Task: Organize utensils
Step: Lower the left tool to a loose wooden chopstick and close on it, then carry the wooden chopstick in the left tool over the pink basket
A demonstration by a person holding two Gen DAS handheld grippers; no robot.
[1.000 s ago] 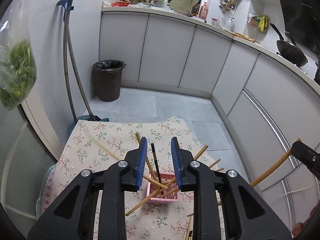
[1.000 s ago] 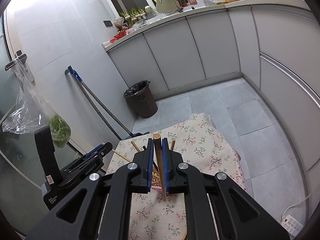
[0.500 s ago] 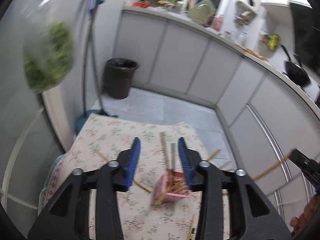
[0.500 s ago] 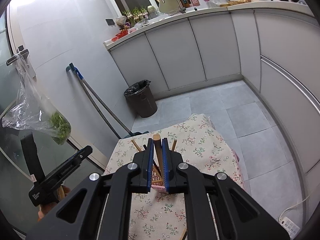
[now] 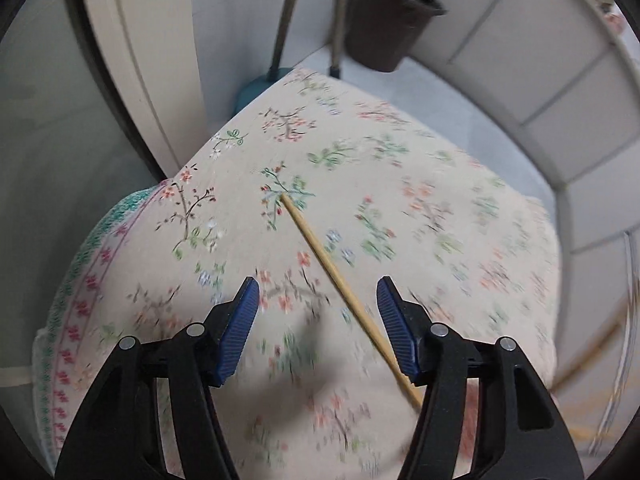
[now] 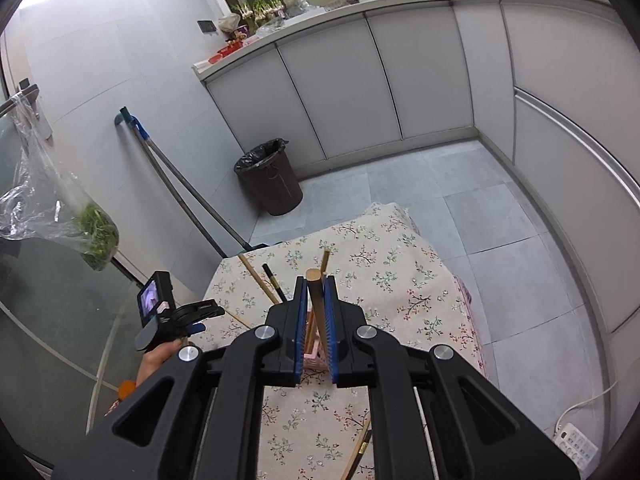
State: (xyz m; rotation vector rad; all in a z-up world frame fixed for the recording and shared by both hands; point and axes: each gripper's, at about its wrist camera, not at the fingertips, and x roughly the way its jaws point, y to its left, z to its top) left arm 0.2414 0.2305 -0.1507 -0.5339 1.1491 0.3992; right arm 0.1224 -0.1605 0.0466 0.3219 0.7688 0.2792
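Floral-cloth tabletop fills the left wrist view; the left tongs point steeply down at it with jaws opening and nothing pressed between the pads. A loose bamboo chopstick lies flat on the cloth, its long axis diagonal from the upper left toward the lower right, passing through the gap and under the right-hand pad, so it sits off-centre. I'd judge the left tongs need a small roll or shift to straddle it squarely. The left hand is clearly the nearer one. The right tongs are clenched on a thick wooden utensil handle, held upright over the pink holder, which already has sticks in it. Versus a second ago: the left view has dropped from kitchen and holder to close cloth and the jaws are wider; the right view is nearly unchanged.
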